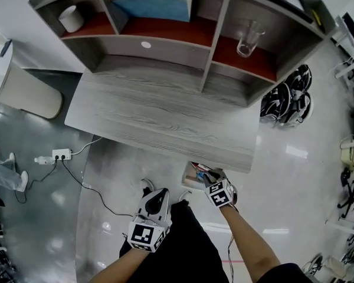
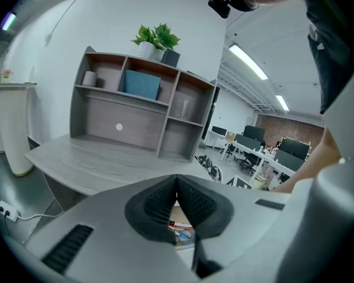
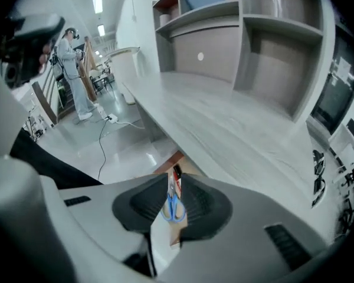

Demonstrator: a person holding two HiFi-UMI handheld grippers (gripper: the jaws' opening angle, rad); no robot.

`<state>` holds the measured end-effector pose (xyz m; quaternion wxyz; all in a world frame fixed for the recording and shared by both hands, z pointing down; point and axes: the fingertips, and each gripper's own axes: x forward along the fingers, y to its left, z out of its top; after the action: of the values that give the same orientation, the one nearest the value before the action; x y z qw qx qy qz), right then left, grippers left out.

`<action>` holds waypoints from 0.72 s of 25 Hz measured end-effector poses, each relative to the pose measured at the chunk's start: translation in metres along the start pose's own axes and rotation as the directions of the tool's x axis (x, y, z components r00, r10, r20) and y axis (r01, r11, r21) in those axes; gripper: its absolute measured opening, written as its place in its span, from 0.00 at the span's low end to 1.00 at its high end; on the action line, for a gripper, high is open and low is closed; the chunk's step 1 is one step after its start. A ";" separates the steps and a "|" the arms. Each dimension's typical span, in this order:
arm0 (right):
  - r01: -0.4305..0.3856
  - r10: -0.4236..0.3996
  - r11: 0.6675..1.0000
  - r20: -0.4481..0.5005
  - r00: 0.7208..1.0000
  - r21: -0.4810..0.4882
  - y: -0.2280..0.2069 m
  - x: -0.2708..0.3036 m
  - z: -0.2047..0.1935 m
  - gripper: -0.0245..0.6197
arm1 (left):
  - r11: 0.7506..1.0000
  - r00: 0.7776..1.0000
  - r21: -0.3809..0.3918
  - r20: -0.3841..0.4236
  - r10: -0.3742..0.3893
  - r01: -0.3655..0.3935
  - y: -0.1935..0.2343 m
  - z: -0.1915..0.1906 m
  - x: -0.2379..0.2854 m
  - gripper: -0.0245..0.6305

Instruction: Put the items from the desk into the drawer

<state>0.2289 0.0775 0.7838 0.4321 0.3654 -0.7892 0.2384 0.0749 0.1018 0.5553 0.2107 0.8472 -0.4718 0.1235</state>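
The grey wooden desk (image 1: pixel 165 119) has a bare top. Under its front edge a drawer (image 1: pixel 190 180) stands pulled out, with red and dark items inside. My right gripper (image 1: pixel 210 174) hangs just over this drawer. Its jaws are a narrow gap apart and hold nothing. Through the gap of the right gripper (image 3: pixel 174 194) I see blue-handled scissors (image 3: pixel 174 208) lying in the drawer. My left gripper (image 1: pixel 159 193) is lower left of the drawer, off the desk. The left gripper (image 2: pixel 177 184) has its pads touching at the tips and is empty; drawer contents (image 2: pixel 184 233) show below them.
A hutch at the desk's back holds a clear glass (image 1: pixel 248 37), a white cup (image 1: pixel 71 17) and a blue folder (image 1: pixel 156 7). A white bin (image 1: pixel 23 87) and a power strip (image 1: pixel 60 154) with cables are on the left floor. Dark helmets (image 1: pixel 289 99) lie right. A person (image 3: pixel 76 69) stands far off.
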 end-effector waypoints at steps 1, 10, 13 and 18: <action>0.007 -0.008 1.000 0.021 1.000 0.016 -0.001 -0.008 0.006 0.16 | 1.000 1.000 0.001 0.004 -0.012 0.012 -0.002 0.002 0.001 0.06; 0.028 -0.067 0.987 0.244 0.968 0.160 0.001 -0.102 0.054 0.16 | 0.988 0.988 0.043 0.026 -0.153 0.152 -0.037 0.023 -0.002 0.06; 0.032 -0.093 0.981 0.322 0.942 0.190 0.007 -0.141 0.071 0.12 | 0.985 0.986 0.062 0.040 -0.165 0.162 -0.045 0.032 0.000 0.06; -0.004 -0.141 0.959 0.488 0.861 0.285 0.021 -0.207 0.109 0.07 | 0.976 0.975 0.092 0.081 -0.205 0.198 -0.066 0.056 0.004 0.06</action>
<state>0.2311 0.0918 0.5494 0.1643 0.4995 -0.8198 0.2269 0.1335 0.1026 0.4917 0.1652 0.9034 -0.3869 0.0828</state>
